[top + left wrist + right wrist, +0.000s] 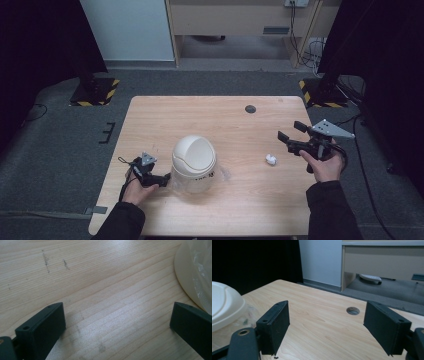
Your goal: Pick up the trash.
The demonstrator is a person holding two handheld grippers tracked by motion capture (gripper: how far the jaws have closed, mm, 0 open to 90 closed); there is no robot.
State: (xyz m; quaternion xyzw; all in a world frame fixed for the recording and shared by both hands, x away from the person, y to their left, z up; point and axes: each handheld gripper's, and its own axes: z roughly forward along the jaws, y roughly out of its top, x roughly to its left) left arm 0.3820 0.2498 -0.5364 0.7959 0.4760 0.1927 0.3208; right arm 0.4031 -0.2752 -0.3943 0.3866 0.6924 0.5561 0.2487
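Both forearms enter from the near edge of the wooden worktop [235,210], in dark sleeves. Landmark for everything here is the small cream bin with a domed swing lid [194,161], which stands a little left of the worktop's middle, with a clear plastic liner around its body.

Left gripper [162,179] lies low on the worktop, just left of the bin's base, pointing at it. Its jaws stand wide apart with nothing between them; in the left gripper view bare wood grain fills the gap, and the bin's cream wall and crinkled liner [197,272] curve in just beyond the farther jaw. Whether that jaw touches the bin I cannot tell.

Right gripper [292,131] is held up off the worktop, well to the right of the bin, near the right edge, aimed back towards the bin and slightly away from the person. Its jaws are spread wide and empty. In the right gripper view the bin's lid [224,305] shows at the left.

Between the bin and the right gripper a small crumpled white scrap [271,159] lies on the wood, apart from both. Beyond it, farther from the bin, sits a round cable hole [250,109].
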